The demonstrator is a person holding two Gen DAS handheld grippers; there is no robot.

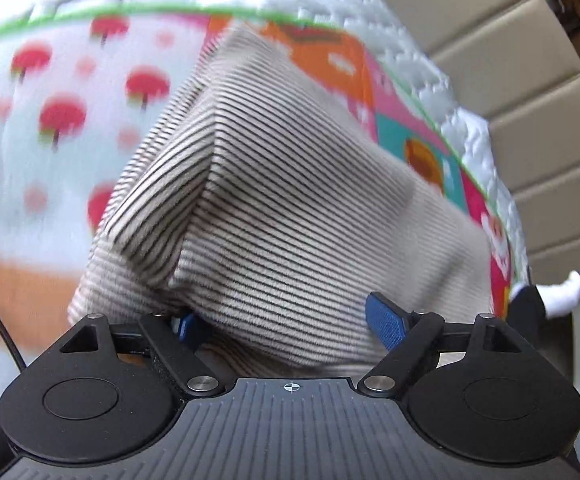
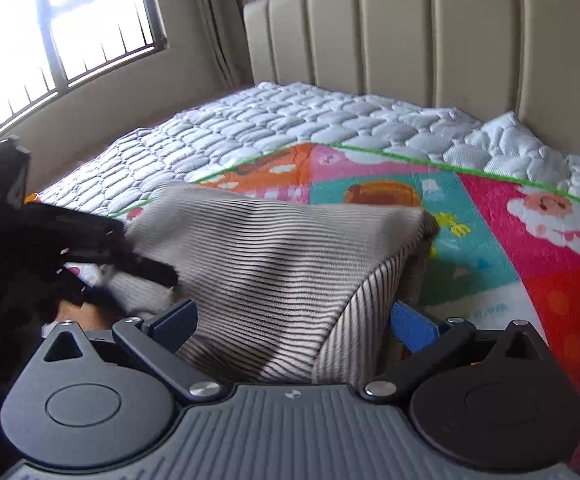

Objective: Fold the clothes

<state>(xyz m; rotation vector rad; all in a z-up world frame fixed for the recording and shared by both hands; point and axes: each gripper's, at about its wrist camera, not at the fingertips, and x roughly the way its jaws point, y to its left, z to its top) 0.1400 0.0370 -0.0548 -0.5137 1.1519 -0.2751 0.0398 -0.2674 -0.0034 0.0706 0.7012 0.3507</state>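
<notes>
You held the striped garment (image 1: 290, 216) raised off the play mat (image 2: 530, 248), probably to fold it; both grippers (image 1: 290, 320) (image 2: 294, 320) stood apart around cloth.

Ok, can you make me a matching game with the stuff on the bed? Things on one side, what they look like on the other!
Things:
1. garment
2. play mat
3. mattress
4. headboard

Looks:
A. white and quilted
B. beige, upright padded panels
C. thin dark stripes
D. bright cartoon pictures, green edge

Pairs: 1-C, 2-D, 3-A, 4-B
</notes>
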